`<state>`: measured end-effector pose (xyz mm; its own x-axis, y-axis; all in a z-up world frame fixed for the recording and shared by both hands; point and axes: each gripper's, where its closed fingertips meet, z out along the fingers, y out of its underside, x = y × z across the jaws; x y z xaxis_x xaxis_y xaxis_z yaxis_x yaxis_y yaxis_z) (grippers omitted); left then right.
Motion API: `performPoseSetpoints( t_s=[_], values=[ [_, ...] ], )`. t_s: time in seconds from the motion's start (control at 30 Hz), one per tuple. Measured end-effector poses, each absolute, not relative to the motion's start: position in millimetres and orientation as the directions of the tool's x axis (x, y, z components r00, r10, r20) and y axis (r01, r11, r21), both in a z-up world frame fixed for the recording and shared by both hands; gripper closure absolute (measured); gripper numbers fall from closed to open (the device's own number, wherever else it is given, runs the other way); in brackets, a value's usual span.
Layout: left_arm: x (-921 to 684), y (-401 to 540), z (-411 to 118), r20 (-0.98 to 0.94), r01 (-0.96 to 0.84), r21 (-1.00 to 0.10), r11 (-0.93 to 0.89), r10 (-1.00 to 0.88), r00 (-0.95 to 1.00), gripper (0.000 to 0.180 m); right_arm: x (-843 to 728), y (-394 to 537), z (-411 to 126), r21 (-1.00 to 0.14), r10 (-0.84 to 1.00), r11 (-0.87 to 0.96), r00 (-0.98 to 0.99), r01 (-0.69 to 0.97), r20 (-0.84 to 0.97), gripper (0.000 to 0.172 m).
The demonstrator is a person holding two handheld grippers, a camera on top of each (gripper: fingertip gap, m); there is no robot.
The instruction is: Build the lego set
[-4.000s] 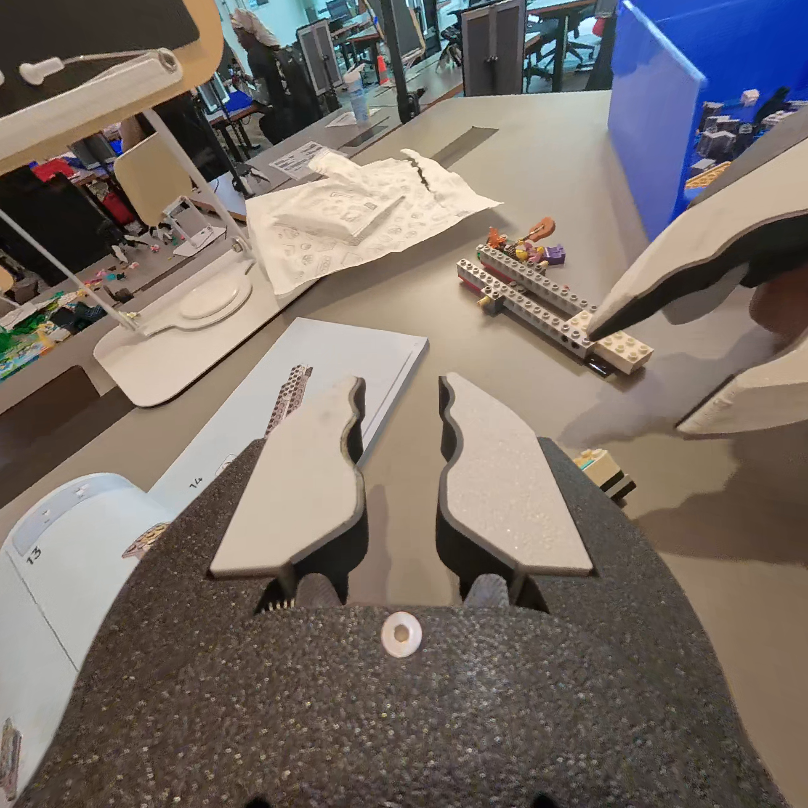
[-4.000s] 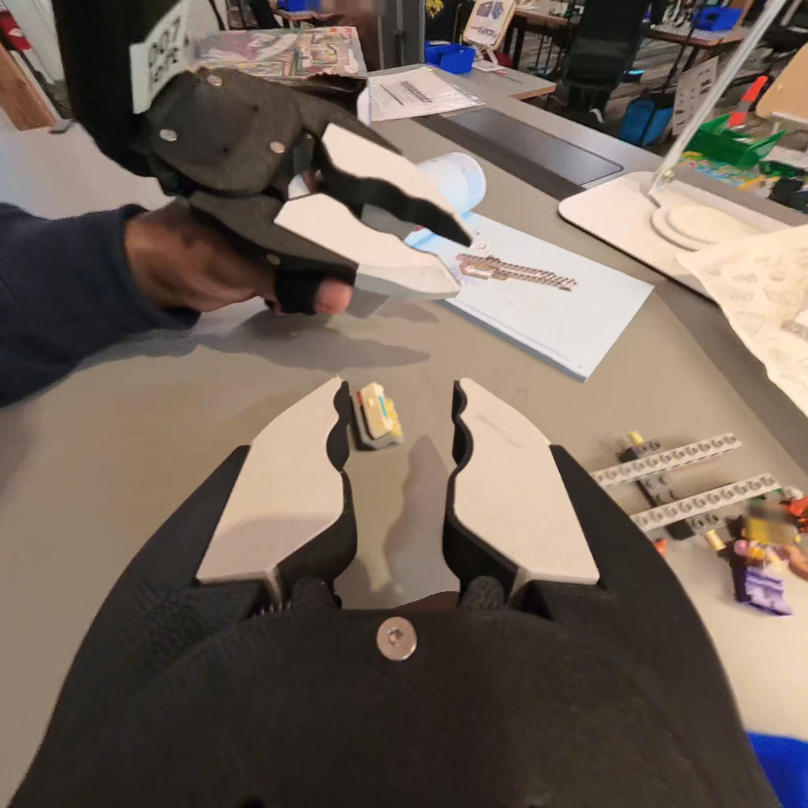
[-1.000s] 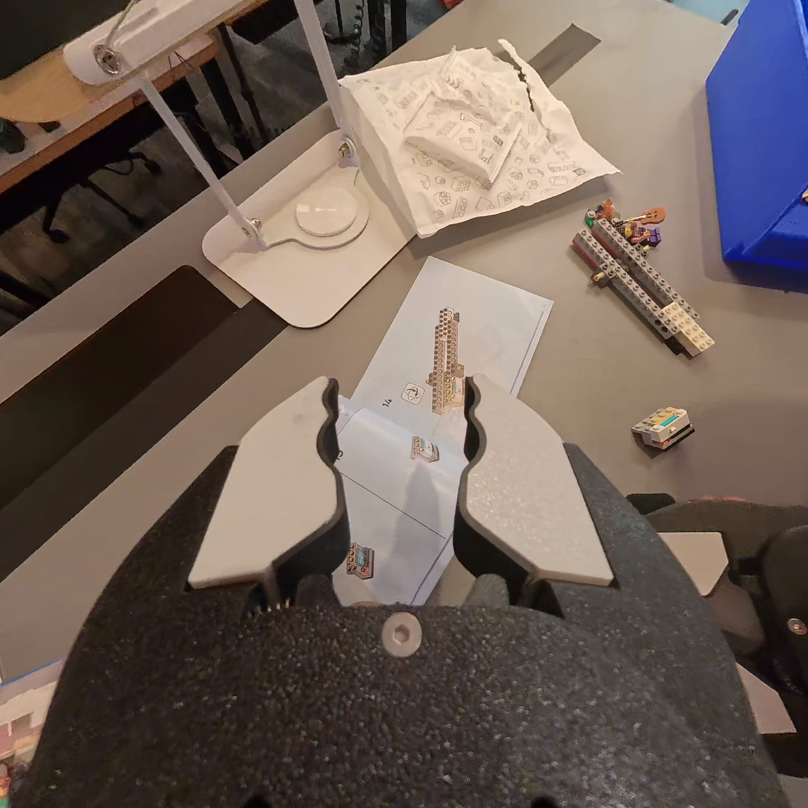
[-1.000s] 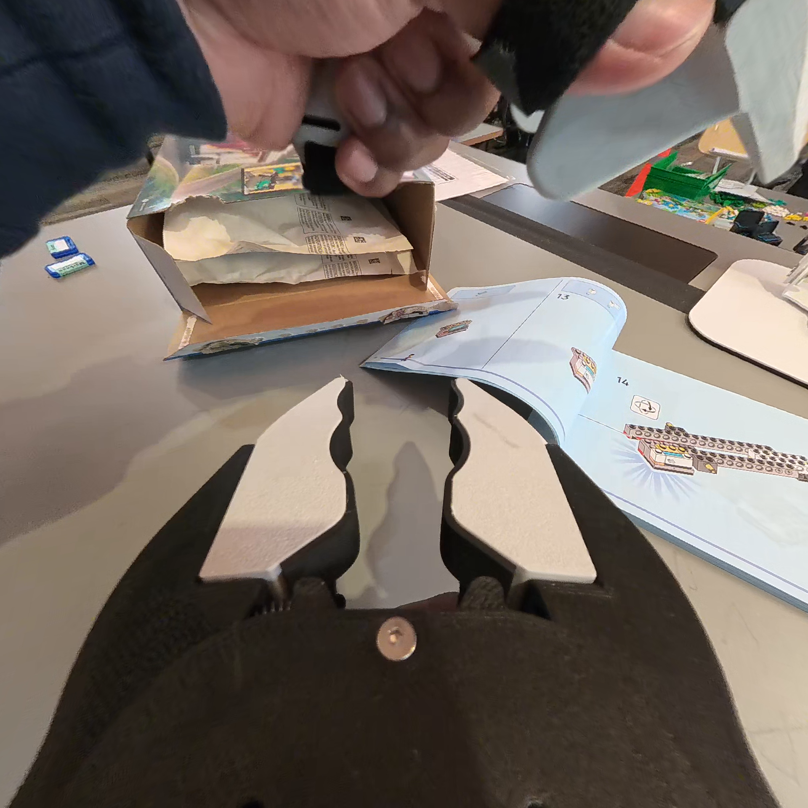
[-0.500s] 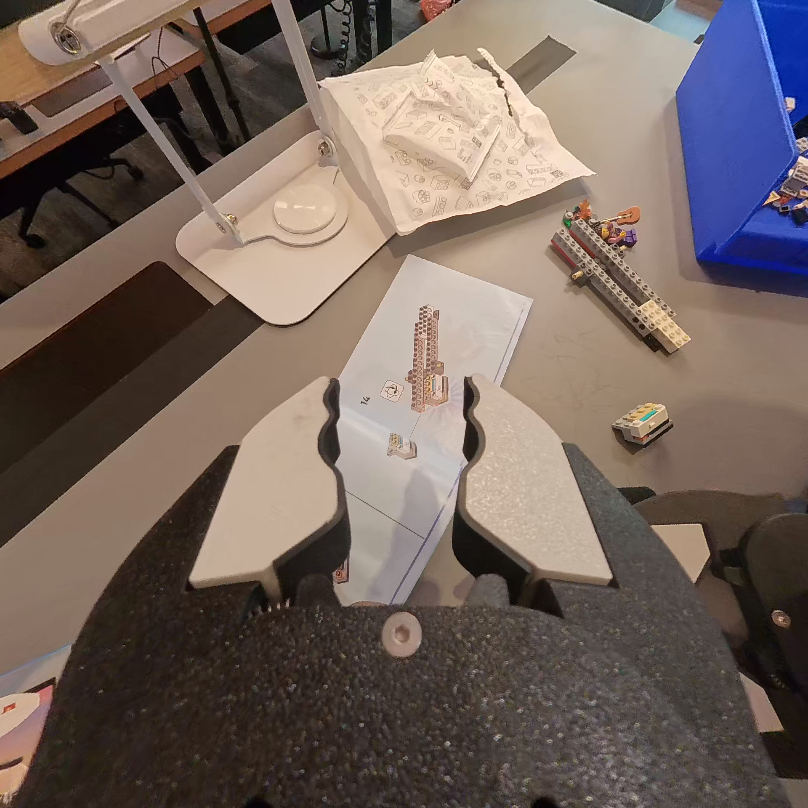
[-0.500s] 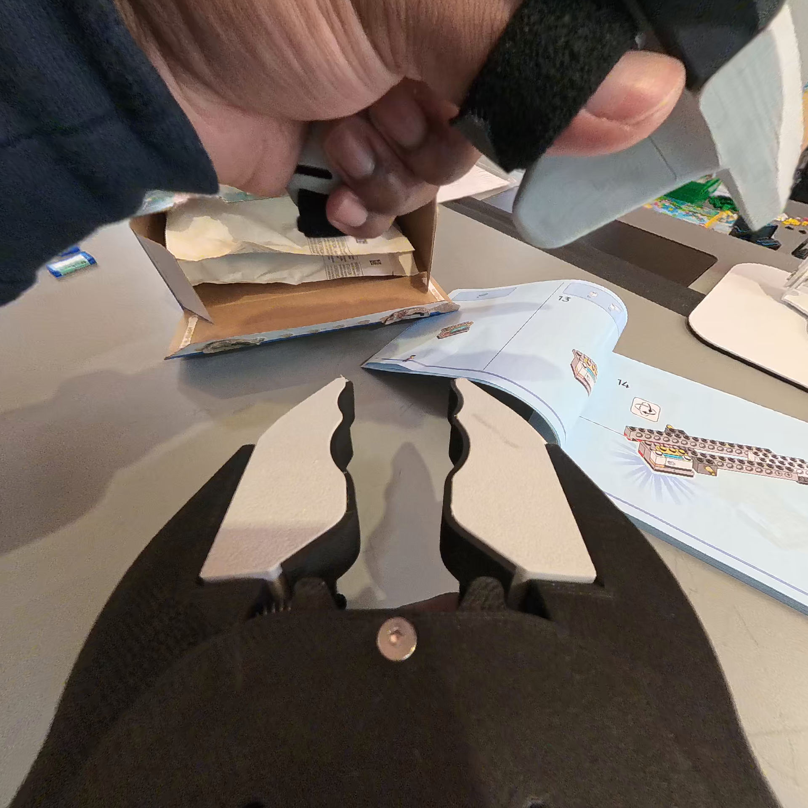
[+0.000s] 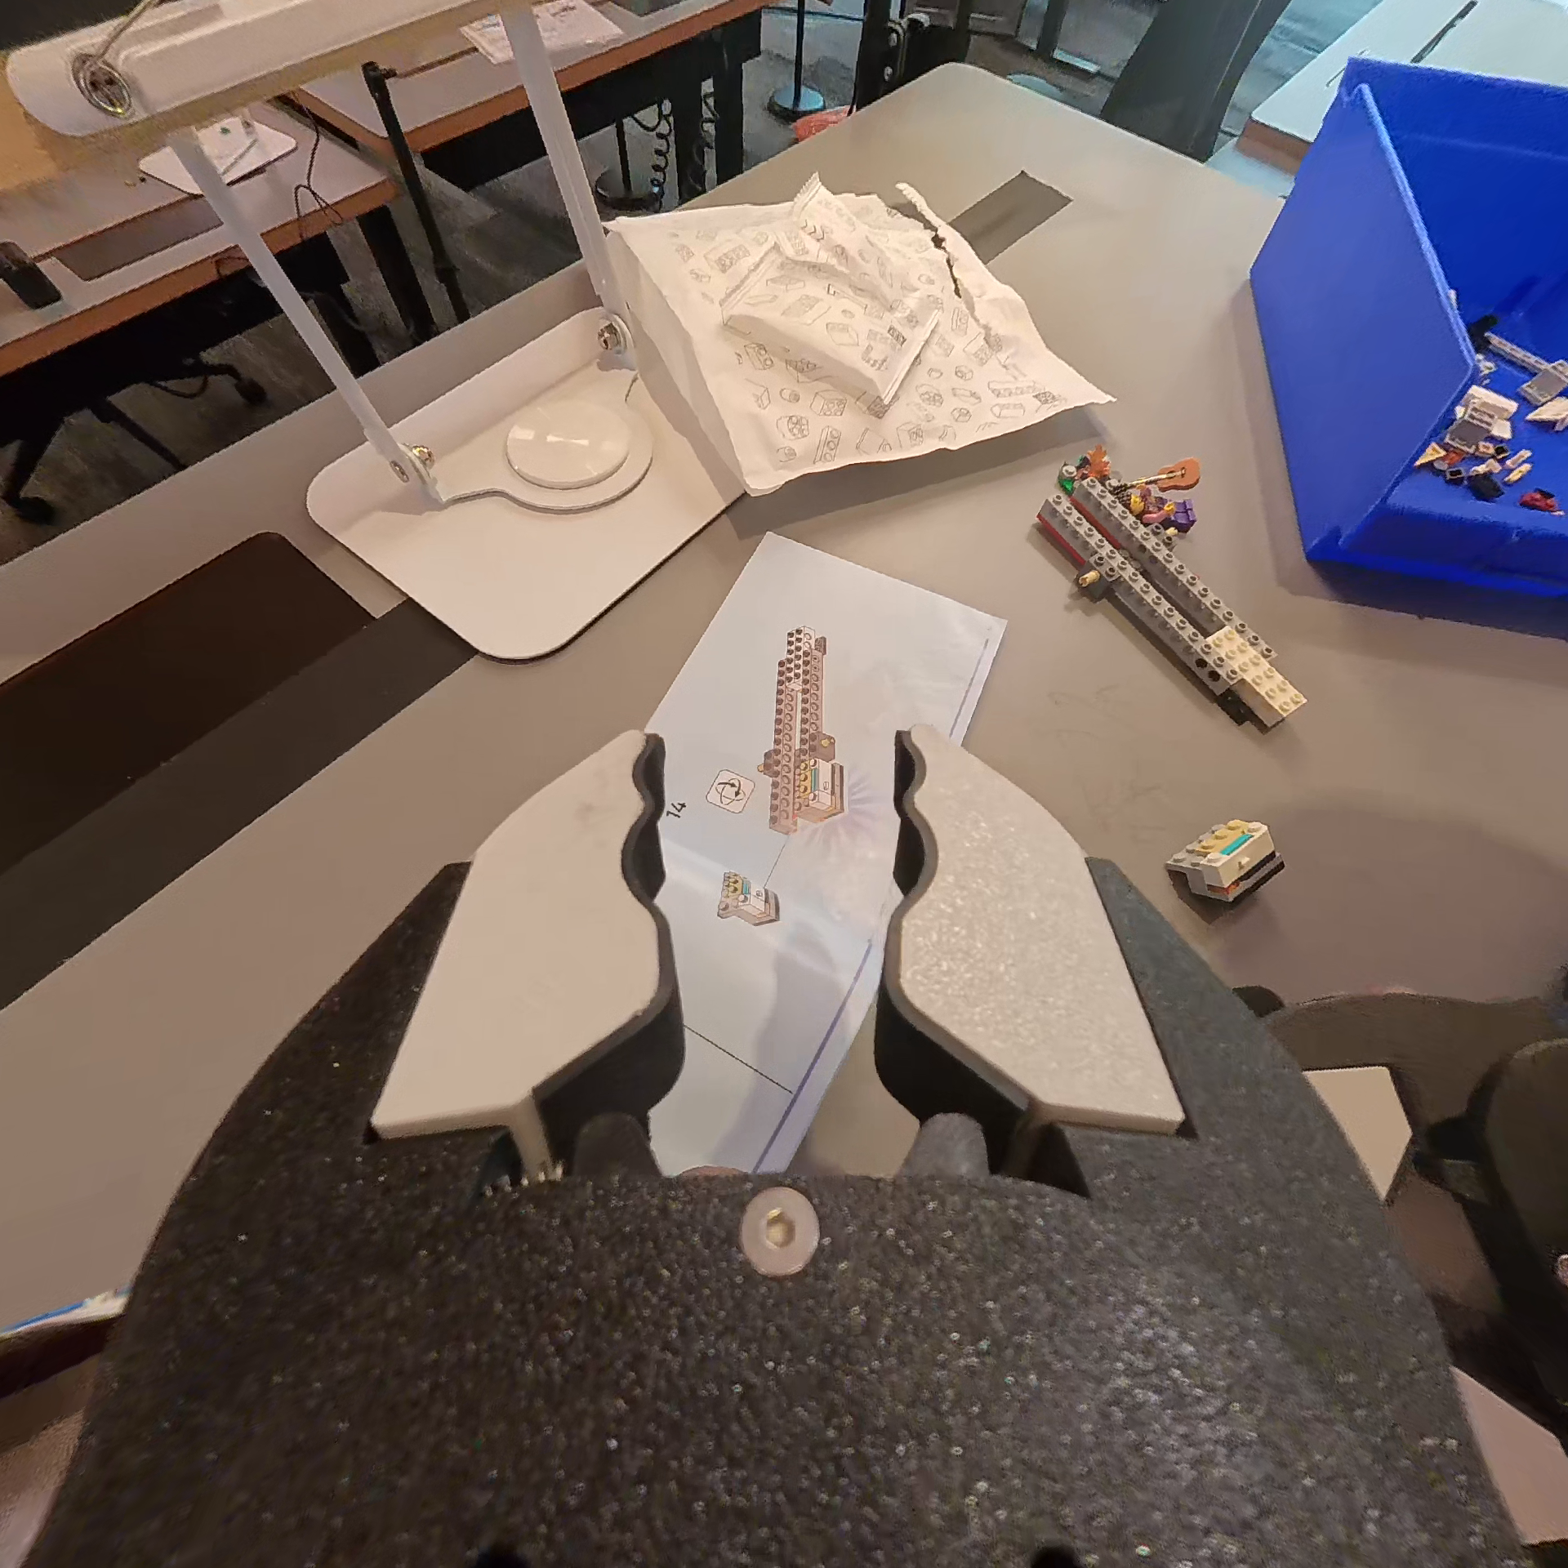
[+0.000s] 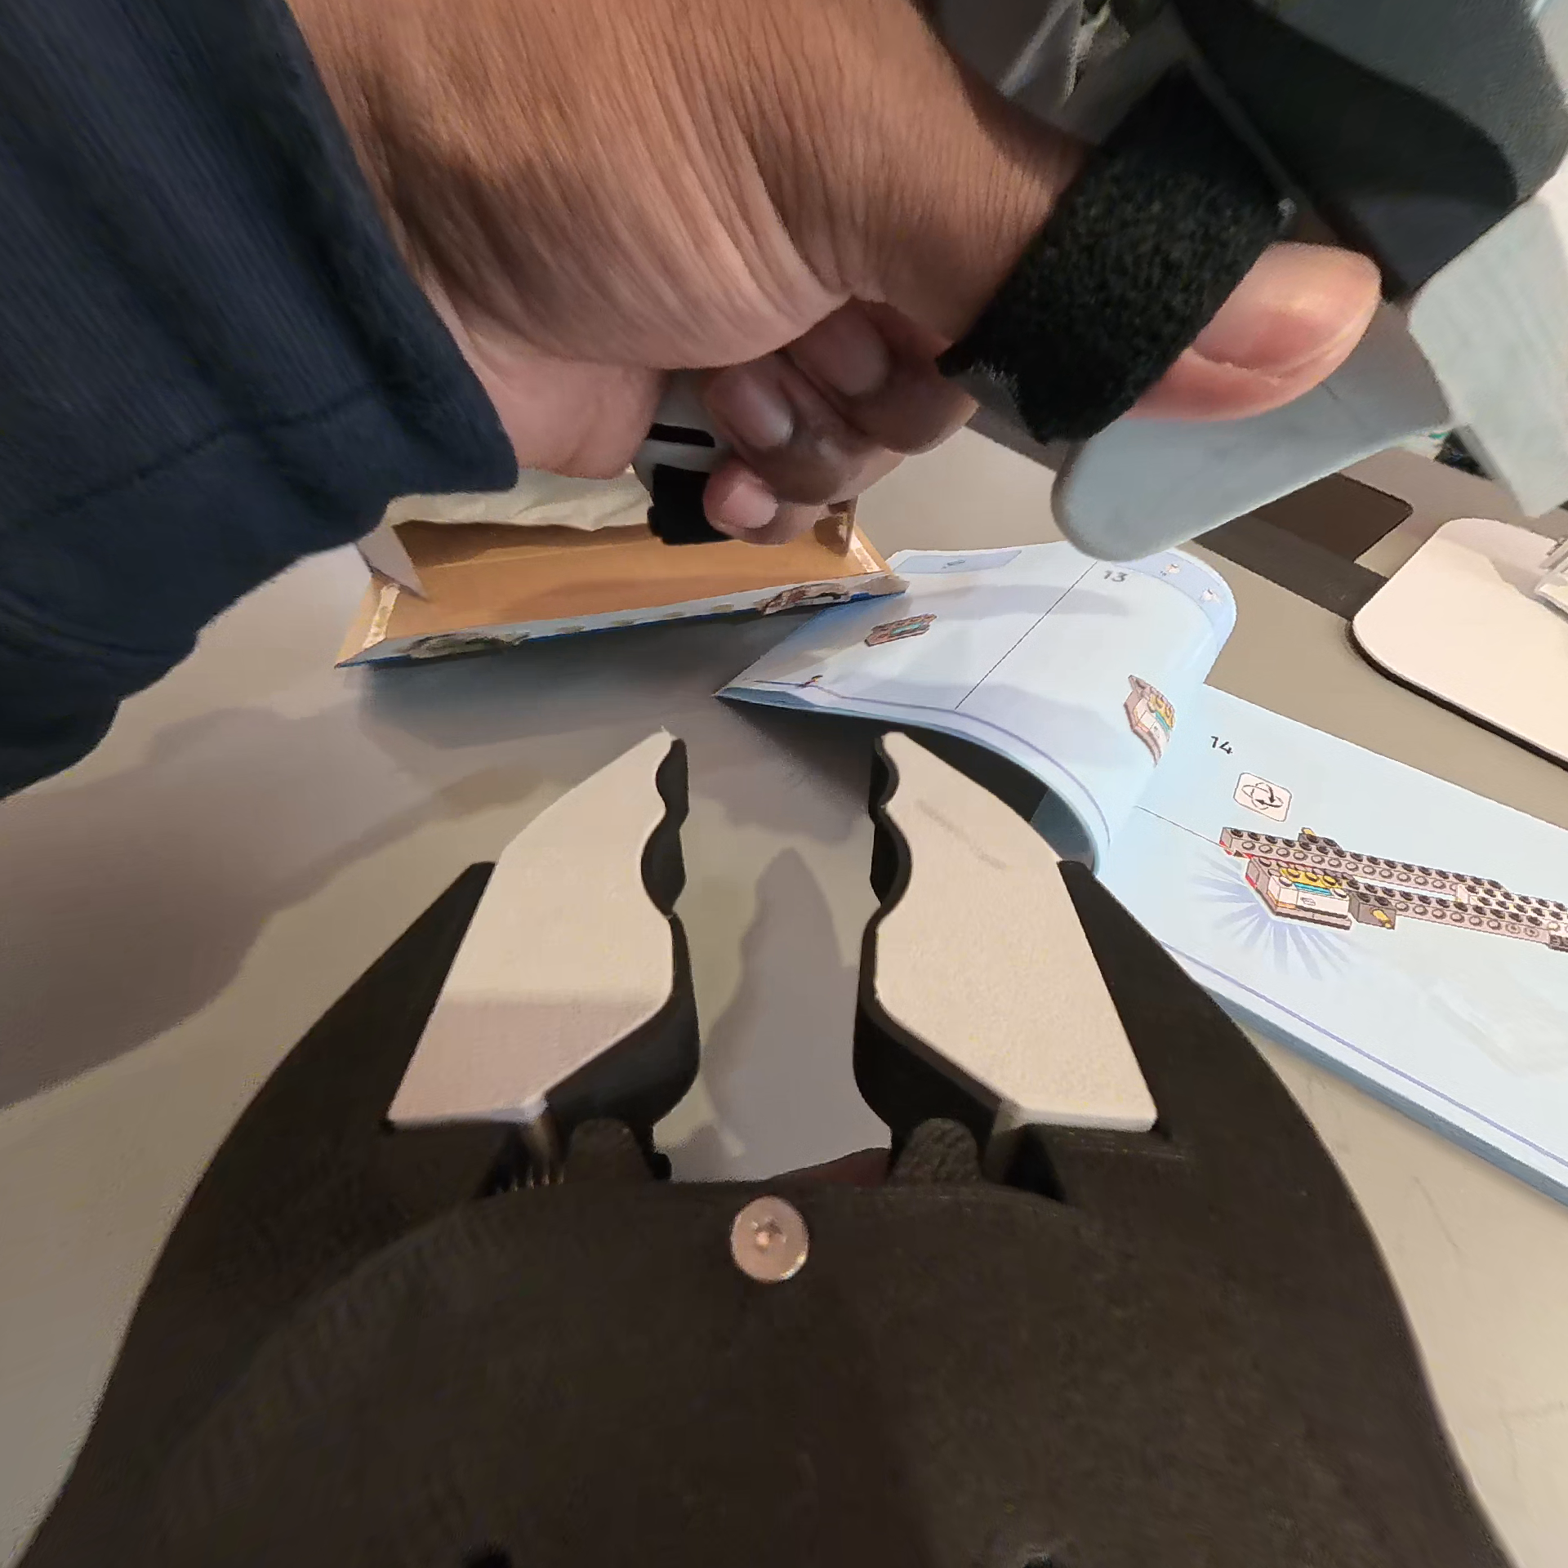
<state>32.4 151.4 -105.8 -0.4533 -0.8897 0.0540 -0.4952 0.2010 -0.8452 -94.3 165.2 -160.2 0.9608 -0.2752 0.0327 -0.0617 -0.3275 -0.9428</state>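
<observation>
My left gripper [image 7: 776,745] is open and empty, held high above an open light-blue instruction booklet [image 7: 857,645] on the grey table [image 7: 254,933]. A small cream and black brick assembly [image 7: 1226,859] lies to its right. A long grey brick assembly [image 7: 1162,585] with small figures lies farther off. My right gripper [image 8: 776,751] is open and empty, low over bare table next to the booklet's curled page [image 8: 1061,645]. A hand [image 8: 679,212] holding the left gripper fills the top of the right wrist view, and one of that gripper's fingers [image 8: 1230,492] shows there.
A white lamp base [image 7: 509,543] and a torn white paper bag [image 7: 848,339] lie beyond the booklet. A blue bin [image 7: 1358,339] with several small parts stands at the right. An open cardboard box [image 8: 594,585] lies beyond the right gripper, partly hidden by the hand. My left tips are roughly 25 cm from the long grey brick assembly [image 7: 1162,585].
The left gripper has risen from low over the table and now looks down on the booklet. Its hand has moved closer over the right gripper, hiding more of the box. Both stay open and empty.
</observation>
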Motion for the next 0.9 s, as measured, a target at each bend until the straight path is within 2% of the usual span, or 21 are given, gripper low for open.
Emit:
performPoseSetpoints(
  t_s=[0.13,0.27,0.4,0.5,0.63,0.77,0.9],
  values=[
    [20.0,145.2,-102.7,0.076,-0.47,-0.867,0.167,-0.888,-0.454,0.131,-103.4,147.1,-162.2,-0.923,-0.214,-0.383,0.975,-0.024,0.063,0.131],
    [2.8,128.9,-93.4,0.062,-0.398,-0.904,0.155,-0.874,-0.482,0.138,-103.8,89.9,-177.6,-0.892,-0.194,-0.449,0.98,-0.05,0.042,0.132],
    [-12.7,99.7,-103.6,0.103,-0.396,-0.904,0.16,-0.818,-0.566,0.141,-84.9,18.7,-189.7,-0.85,-0.268,-0.52,0.961,-0.082,0.071,0.133],
    [-20.9,66.4,-127.4,0.154,-0.427,-0.885,0.186,-0.748,-0.646,0.14,-53.5,-34.9,-191.1,-0.819,-0.393,-0.555,0.913,-0.143,0.107,0.132],
    [-34.0,22.6,-171.4,0.142,-0.473,-0.812,0.342,-0.671,-0.728,0.135,-4.3,-97.0,-204.5,-0.759,-0.573,-0.572,0.813,-0.312,0.098,0.119],
    [-47.6,-4.9,-197.2,0.113,-0.468,-0.744,0.478,-0.6,-0.792,0.131,4.3,-109.4,-232.7,-0.647,-0.563,-0.631,0.827,-0.428,0.001,0.088],
    [-47.9,-16.8,-213.2,0.102,-0.483,-0.698,0.529,-0.595,-0.797,0.133,7.7,-90.9,-230.1,-0.663,-0.518,-0.609,0.851,-0.436,-0.084,0.087]
  ],
)
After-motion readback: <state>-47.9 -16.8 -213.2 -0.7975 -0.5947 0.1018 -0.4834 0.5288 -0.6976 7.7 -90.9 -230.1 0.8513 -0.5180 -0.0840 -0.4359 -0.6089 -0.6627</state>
